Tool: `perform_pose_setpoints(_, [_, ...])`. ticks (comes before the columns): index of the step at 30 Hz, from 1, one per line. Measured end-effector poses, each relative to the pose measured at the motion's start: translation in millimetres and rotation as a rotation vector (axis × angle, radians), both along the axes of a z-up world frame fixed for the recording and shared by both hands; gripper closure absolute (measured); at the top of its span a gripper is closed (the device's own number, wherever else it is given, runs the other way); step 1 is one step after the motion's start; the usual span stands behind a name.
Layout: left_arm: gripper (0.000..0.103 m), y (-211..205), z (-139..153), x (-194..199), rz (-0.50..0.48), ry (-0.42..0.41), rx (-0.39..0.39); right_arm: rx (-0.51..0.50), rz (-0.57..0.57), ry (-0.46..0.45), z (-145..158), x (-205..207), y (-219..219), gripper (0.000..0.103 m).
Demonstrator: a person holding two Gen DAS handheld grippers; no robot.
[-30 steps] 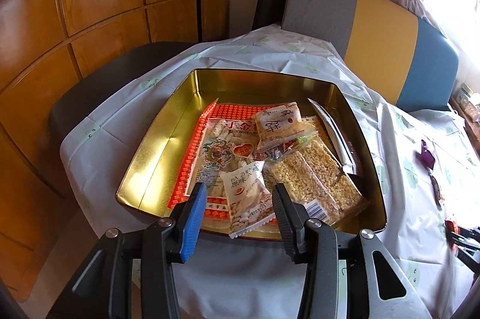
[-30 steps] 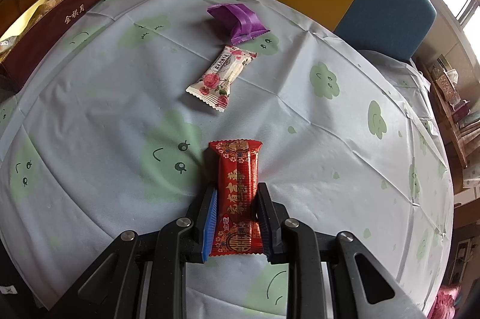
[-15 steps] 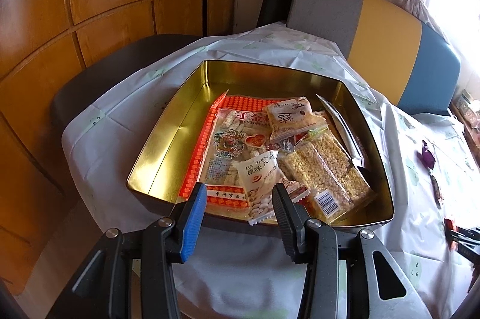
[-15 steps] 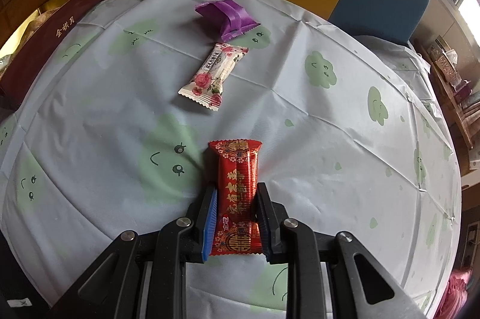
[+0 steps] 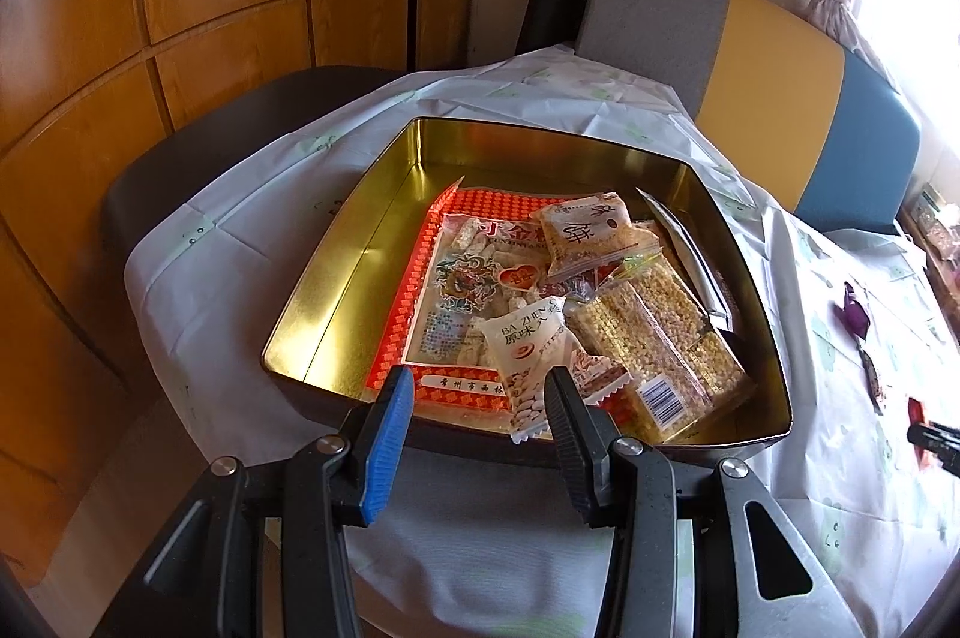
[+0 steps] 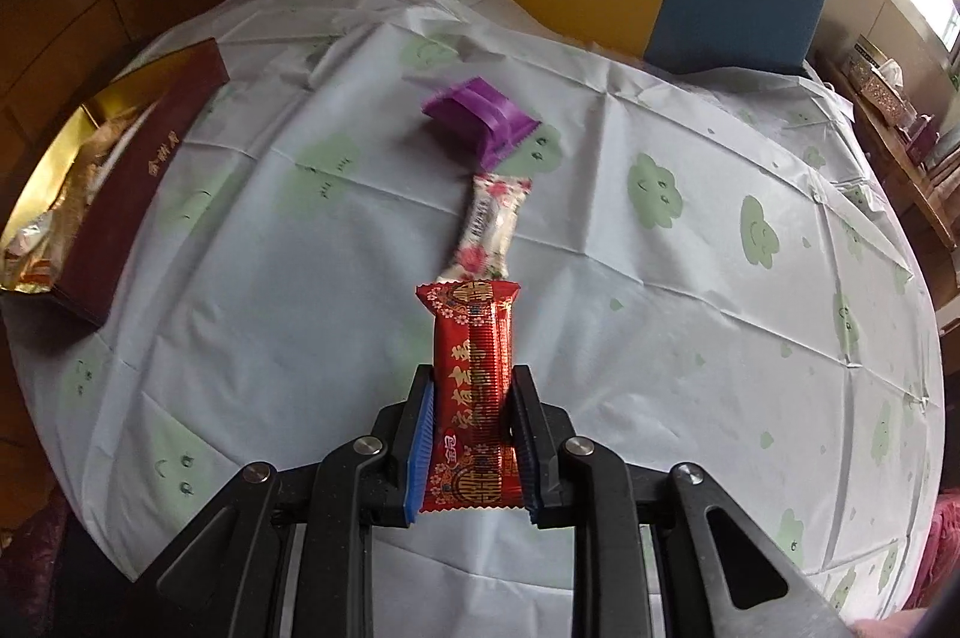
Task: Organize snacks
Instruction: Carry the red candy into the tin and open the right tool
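My right gripper (image 6: 471,386) is shut on a red snack packet (image 6: 474,386) and holds it above the table. A white floral candy bar (image 6: 489,230) and a purple packet (image 6: 477,119) lie on the tablecloth beyond it. A gold tin (image 5: 372,230) with a maroon outside (image 6: 141,182) holds several snack packs, among them a big orange-edged bag (image 5: 474,278) and puffed-rice bars (image 5: 654,332). My left gripper (image 5: 480,386) is open and empty, just in front of the tin's near rim.
The round table (image 6: 690,338) wears a white cloth with green cloud faces. A grey, yellow and blue sofa back (image 5: 768,98) stands behind it. Wooden wall panels (image 5: 180,8) are at the left. A dark chair (image 5: 198,152) sits beside the table.
My right gripper has lifted the red packet off the cloth and swung left toward the tin. My left gripper has backed away from the tin a little, still open.
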State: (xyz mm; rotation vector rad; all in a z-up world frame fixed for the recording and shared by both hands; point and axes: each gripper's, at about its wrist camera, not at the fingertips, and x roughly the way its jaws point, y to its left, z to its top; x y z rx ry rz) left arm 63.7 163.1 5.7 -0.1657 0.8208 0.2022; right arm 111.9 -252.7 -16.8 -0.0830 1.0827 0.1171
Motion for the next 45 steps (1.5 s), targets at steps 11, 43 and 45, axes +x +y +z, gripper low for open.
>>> perform_pose_setpoints(11, [0.057, 4, 0, -1, 0.009, 0.000, -0.011, 0.203, 0.261, -0.042, 41, 4, 121, 0.079])
perform_pose_setpoints(43, [0.057, 14, -1, -3, 0.056, -0.010, -0.012, 0.295, 0.431, 0.003, 20, 20, 269, 0.071])
perform_pose_setpoints(45, [0.057, 11, -2, -2, 0.043, -0.006, -0.007, 0.283, 0.418, -0.025, 23, 11, 260, 0.071])
